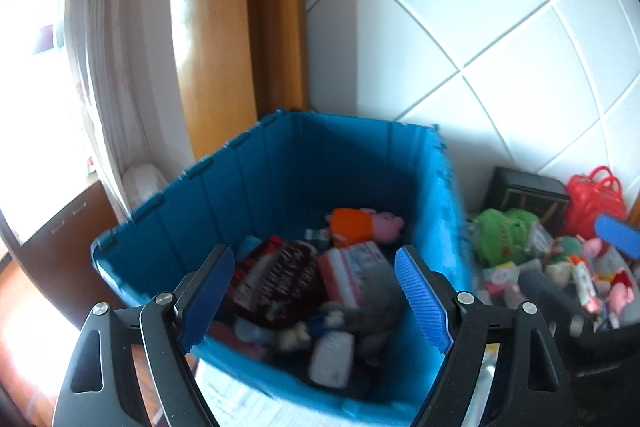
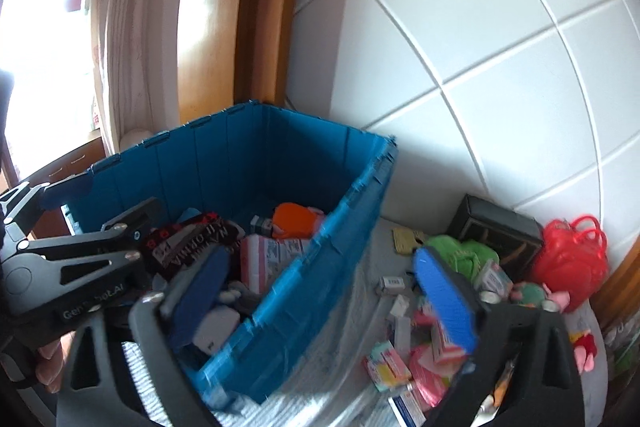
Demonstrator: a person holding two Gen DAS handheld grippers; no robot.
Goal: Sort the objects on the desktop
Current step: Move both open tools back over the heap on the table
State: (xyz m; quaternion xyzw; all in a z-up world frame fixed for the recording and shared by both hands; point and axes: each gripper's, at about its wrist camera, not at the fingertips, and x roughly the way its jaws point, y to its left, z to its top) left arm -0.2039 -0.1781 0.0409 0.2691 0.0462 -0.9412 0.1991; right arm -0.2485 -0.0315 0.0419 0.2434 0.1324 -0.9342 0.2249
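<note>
A blue plastic crate [image 1: 280, 163] [image 2: 240, 155] stands on the table by the tiled wall. It holds several items: a dark red packet [image 1: 280, 275], an orange and pink plush [image 1: 360, 223], a pink-white box [image 1: 352, 271], a grey plush [image 1: 380, 303]. My left gripper [image 1: 316, 291] is open and empty above the crate; it also shows in the right wrist view [image 2: 80, 259]. My right gripper [image 2: 320, 299] is open and empty over the crate's right wall. A pile of small boxes and toys [image 2: 404, 355] lies right of the crate.
A green plush [image 2: 460, 255], a black box [image 2: 500, 231] and a red bag [image 2: 572, 267] sit at the back right against the white tiled wall [image 2: 480, 67]. A wooden door frame [image 1: 272, 7] and a curtain [image 1: 104, 47] stand behind the crate.
</note>
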